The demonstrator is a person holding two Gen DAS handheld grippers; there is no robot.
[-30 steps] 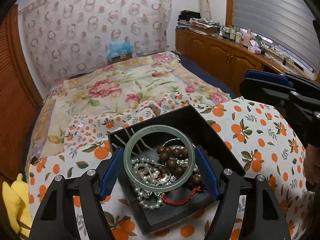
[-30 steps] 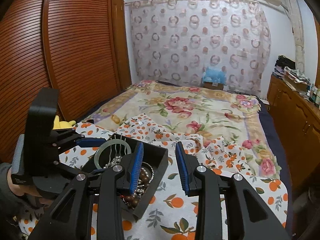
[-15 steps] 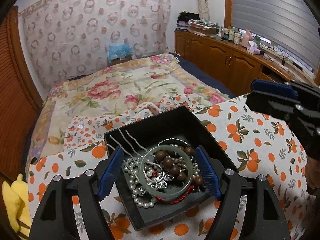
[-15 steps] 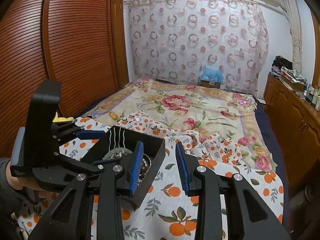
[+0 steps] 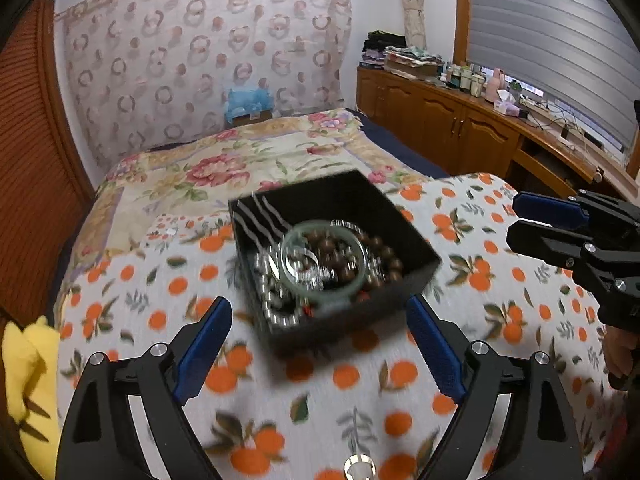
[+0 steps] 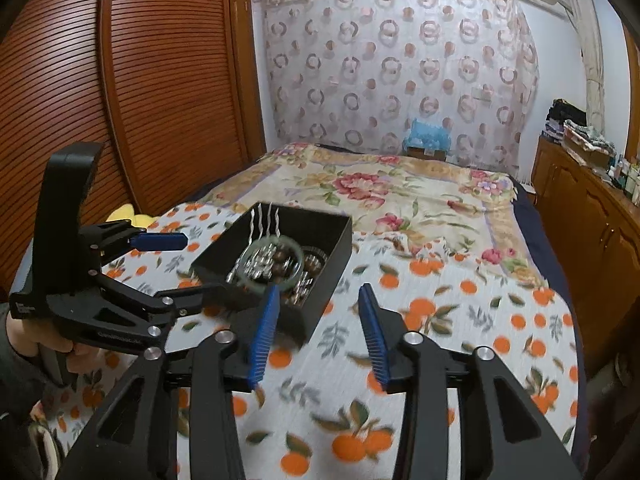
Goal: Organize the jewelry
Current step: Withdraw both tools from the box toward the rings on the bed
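Left gripper (image 5: pixel 320 338): jaws spread wide, holding nothing; blue-padded fingers (image 5: pixel 206 338) hang above the orange-print cloth, on the near side of the box.
Orange-print cloth (image 5: pixel 132 292): spread over the near part of the bed, under the box.
Black box (image 5: pixel 404 236): open-topped, resting on the cloth between and beyond the left fingertips; image blurred.
Hairpins (image 5: pixel 256 216): wavy silver ones leaning against the box's far left wall.
Jade bangle (image 5: pixel 360 276): pale green ring lying on top of the heap inside the box.
Pearl beads (image 5: pixel 276 312): silver-white string along the box's near left side, under the bangle.
Wooden beads (image 5: pixel 390 264): dark brown string on the right of the heap.
Right gripper (image 6: pixel 316 336): jaws moderately apart, empty; its left finger (image 6: pixel 262 340) overlaps the box's near corner in the right wrist view, contact unclear.
Floral bedspread (image 6: pixel 400 188): beyond the cloth.
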